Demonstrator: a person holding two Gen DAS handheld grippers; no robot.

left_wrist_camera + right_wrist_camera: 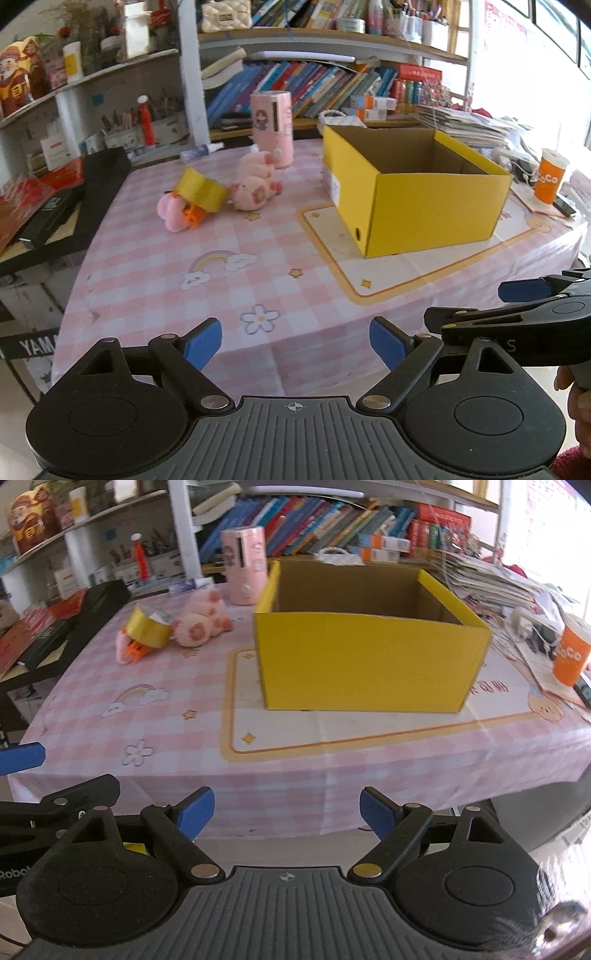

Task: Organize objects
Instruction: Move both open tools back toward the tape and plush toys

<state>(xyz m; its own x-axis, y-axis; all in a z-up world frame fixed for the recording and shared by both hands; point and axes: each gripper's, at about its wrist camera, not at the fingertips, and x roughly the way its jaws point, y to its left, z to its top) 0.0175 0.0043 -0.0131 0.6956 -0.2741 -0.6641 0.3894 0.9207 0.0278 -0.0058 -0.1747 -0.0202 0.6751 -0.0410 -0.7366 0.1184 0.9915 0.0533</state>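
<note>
Tools first: your left tool (295, 345) sits at the near edge of the bench (295, 258), blue pads spread wide, nothing between them. Your right tool (287, 810) is likewise released and empty, just off the near edge of the bench, close beside the left one on its right.

Mid-bench, right of centre: yellow cardboard box (365, 661), top open, standing upright on the cream panel of the pink checked cloth; nothing shows inside it from here.

Farther left, well apart from both tools: gold tape roll (201, 190) tilted, leaning on a small pink-and-orange toy (177, 214). Just right of it, touching or nearly so, a pink plush pig (255, 181). Behind the pig, a pink cylindrical container (272, 127) stands upright.

Far right: orange cup (550, 175). Beyond the bench, shelves of books (314, 81).
</note>
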